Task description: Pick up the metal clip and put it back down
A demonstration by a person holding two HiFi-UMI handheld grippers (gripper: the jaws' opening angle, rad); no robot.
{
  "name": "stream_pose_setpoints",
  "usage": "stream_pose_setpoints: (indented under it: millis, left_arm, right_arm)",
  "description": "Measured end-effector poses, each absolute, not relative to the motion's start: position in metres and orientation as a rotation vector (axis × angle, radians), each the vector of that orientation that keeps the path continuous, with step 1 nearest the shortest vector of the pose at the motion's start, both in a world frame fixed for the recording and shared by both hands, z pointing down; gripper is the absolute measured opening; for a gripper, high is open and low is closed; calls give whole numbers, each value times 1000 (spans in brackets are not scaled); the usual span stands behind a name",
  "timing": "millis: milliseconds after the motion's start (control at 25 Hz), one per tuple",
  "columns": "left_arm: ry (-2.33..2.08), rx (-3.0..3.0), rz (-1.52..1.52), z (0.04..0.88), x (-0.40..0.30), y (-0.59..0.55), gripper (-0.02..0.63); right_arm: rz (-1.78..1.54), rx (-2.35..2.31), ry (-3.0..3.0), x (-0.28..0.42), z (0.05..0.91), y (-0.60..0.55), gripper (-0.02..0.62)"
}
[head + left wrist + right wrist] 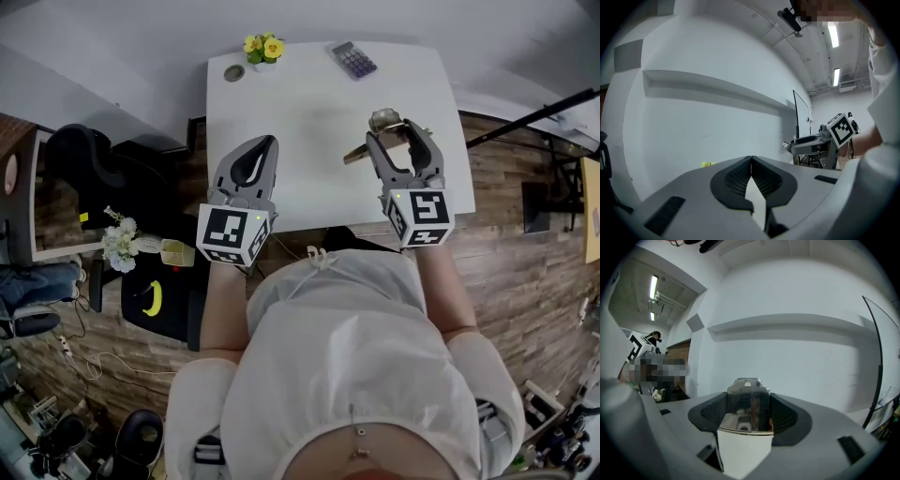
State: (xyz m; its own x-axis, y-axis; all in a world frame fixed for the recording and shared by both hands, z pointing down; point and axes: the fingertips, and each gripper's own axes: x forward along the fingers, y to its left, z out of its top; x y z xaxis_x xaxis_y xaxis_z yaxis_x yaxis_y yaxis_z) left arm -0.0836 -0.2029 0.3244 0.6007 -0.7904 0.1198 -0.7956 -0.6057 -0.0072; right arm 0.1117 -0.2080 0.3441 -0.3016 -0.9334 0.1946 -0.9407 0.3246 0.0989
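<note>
**Metal clip held in the right tongs above a white bench.**
Head view: the right tongs (397, 134) lie right of centre in the frame, over the right half of the bench (309, 112), and are closed on the metal clip (383, 119), which juts out past their tips toward the top of the frame. Right gripper view: the clip's shiny plate stands upright between the two dark pads, both pressing on its sides, with only pale wall behind it. The left tongs (266, 146) lie left of centre over the bench's left edge, their pads closed tip to tip with nothing between them. A calculator (353, 59), a small pot of yellow flowers (263, 47) and a small round disc (234, 72) sit along the bench's far edge, at the top of the frame, well apart from both tongs.
</note>
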Motion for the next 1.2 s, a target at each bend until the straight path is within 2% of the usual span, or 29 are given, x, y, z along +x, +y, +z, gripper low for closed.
stream_pose_setpoints:
  millis: [560, 1200]
  left_arm:
    - [-1338, 2650, 292, 397, -74, -250, 18]
    - [-1342, 2512, 341, 459, -62, -276, 18]
  right_arm:
    - [386, 1492, -2267, 98, 473, -270, 293]
    - [569, 1223, -2132, 89, 602, -295, 291]
